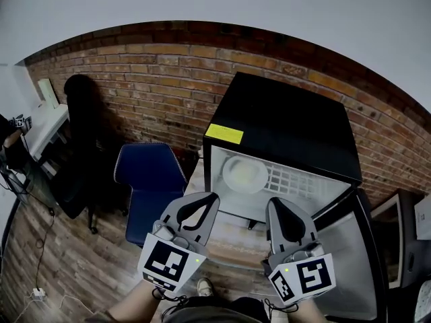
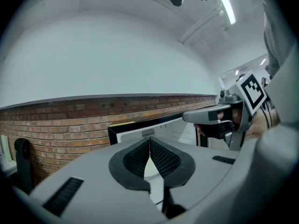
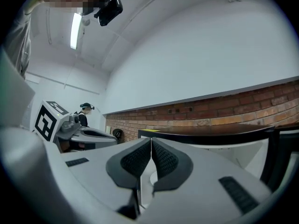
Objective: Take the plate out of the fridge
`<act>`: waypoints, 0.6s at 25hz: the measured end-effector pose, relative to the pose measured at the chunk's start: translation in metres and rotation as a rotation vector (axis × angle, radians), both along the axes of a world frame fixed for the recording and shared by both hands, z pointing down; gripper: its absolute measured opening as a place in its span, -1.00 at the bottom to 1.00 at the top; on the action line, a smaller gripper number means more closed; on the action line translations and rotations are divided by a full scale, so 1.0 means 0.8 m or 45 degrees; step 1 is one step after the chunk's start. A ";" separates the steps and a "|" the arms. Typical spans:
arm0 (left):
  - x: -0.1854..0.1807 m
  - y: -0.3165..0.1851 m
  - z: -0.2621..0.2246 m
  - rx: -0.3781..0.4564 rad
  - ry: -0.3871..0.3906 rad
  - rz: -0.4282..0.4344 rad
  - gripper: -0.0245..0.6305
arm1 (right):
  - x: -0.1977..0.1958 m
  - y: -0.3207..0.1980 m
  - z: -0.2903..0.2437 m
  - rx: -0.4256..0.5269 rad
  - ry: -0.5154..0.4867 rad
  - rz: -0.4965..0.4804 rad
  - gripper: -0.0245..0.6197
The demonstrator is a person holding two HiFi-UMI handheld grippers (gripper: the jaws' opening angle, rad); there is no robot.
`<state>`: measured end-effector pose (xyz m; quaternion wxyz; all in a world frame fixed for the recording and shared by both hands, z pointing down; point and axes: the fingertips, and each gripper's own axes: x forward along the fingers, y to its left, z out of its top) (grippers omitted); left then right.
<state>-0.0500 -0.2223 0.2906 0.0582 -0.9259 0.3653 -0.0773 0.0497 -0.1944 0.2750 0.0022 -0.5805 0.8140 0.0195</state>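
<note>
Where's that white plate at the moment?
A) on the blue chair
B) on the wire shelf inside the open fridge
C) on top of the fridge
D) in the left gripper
B: the head view shows the plate lying on the wire shelf inside the open fridge.

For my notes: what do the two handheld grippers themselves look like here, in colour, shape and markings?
The left gripper and right gripper are both light grey plastic, with broad rounded jaws lined by black textured pads. Each carries a white cube at its rear, printed with black square markers, with a small green light on it.
</note>
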 end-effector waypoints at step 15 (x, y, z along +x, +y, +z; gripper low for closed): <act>0.020 -0.025 0.002 -0.034 0.020 -0.036 -0.87 | 0.025 -0.019 -0.003 -0.003 0.050 0.004 -0.84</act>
